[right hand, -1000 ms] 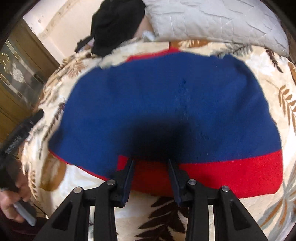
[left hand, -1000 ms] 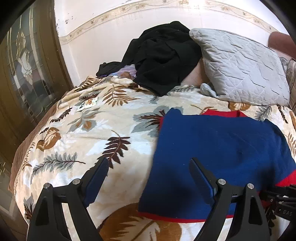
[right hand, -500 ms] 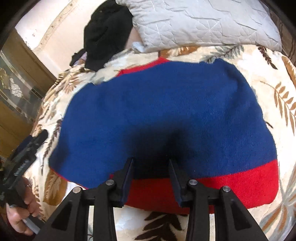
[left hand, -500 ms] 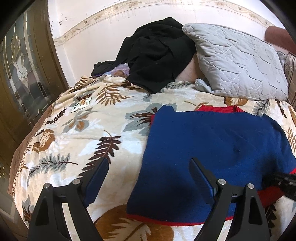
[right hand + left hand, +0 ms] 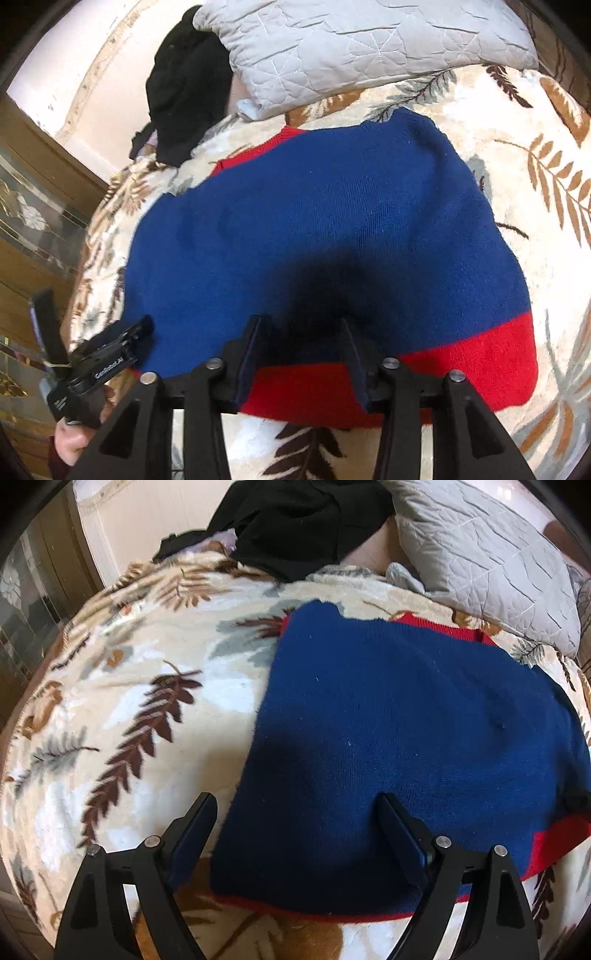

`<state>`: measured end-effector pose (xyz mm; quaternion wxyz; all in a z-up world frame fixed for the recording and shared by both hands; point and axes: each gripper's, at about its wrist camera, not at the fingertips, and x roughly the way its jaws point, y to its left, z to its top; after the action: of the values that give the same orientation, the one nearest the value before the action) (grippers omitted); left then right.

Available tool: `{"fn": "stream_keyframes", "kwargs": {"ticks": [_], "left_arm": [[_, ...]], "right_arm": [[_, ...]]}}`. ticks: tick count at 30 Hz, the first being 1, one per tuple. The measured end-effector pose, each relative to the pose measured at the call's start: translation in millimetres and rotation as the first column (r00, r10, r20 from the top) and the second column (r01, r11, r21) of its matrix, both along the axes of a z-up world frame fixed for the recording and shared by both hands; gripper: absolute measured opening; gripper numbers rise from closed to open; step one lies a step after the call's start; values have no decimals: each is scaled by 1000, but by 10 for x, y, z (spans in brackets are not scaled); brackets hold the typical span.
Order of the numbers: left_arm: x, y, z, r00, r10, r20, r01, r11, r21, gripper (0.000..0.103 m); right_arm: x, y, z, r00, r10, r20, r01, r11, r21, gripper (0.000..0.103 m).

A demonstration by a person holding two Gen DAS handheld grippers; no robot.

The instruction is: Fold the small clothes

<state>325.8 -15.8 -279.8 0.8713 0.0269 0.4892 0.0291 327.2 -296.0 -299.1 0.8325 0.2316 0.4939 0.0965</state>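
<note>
Both grippers' fingers spread | left gripper (image 5: 295,814) (label unreadable) | right gripper (image 5: 301,325) | sweater (image 5: 332,236)

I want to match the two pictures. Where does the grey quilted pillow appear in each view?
Left wrist view: grey quilted pillow at top right, beyond the blue sweater.
Right wrist view: the pillow across the top centre, again beyond the sweater.
Shared landmark: the black clothes lying left of the pillow.

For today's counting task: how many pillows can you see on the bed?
1. A grey quilted pillow lies at the head of the bed, beyond the blue and red sweater and beside a heap of black clothes. That heap may hide others.
</note>
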Motion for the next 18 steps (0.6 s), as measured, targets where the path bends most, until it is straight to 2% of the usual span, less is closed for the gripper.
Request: {"fn": "stream_keyframes", "kwargs": {"ticks": [2, 6, 9, 12, 18], "left_arm": [[-56, -25, 32, 1000, 3, 19, -4, 999, 44, 89], [-149, 0, 87, 999, 4, 41, -6, 998, 60, 89], [-117, 120, 1, 1000, 23, 12, -24, 997, 73, 89], [-84, 187, -79, 999, 32, -27, -32, 999, 18, 90], [-221, 201, 76, 999, 51, 14, -51, 998, 30, 89]], "right_arm": [[-40, -34, 20, 1000, -12, 7, 12, 1000, 12, 48], [-114, -164, 64, 998, -59, 21, 59, 998, 5, 48], [-176, -337, 28, 993, -114, -4, 114, 993, -1, 48], [-157, -451, -127, 991, -120, -65, 123, 992, 39, 48], [-331, -536, 7, 992, -123, -21, 124, 989, 83, 48]]}}
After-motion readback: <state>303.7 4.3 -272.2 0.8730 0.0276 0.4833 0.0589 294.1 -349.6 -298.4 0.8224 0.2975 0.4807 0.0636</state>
